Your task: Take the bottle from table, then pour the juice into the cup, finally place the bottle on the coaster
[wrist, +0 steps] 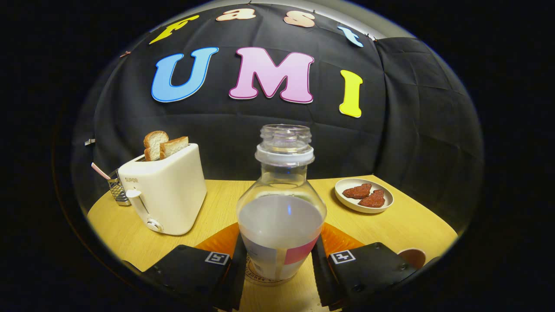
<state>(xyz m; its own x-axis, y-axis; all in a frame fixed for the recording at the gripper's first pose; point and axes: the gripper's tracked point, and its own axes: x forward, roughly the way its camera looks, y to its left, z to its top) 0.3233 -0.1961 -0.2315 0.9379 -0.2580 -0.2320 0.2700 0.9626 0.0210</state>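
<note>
Beside the bottle [281,208] between closed fingers [234,264]: toaster [167,190], plate [364,195]

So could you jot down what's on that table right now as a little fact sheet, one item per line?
bottle: upright, uncapped, partly filled with pale liquid, between the two fingers
claw: fingers close on either side of the bottle; contact not clear
coaster: orange, under and behind the bottle
cup: brown, beside the right finger
toaster: cream, two bread slices sticking up
plate: white, two reddish pieces on it
table: light wood
</note>
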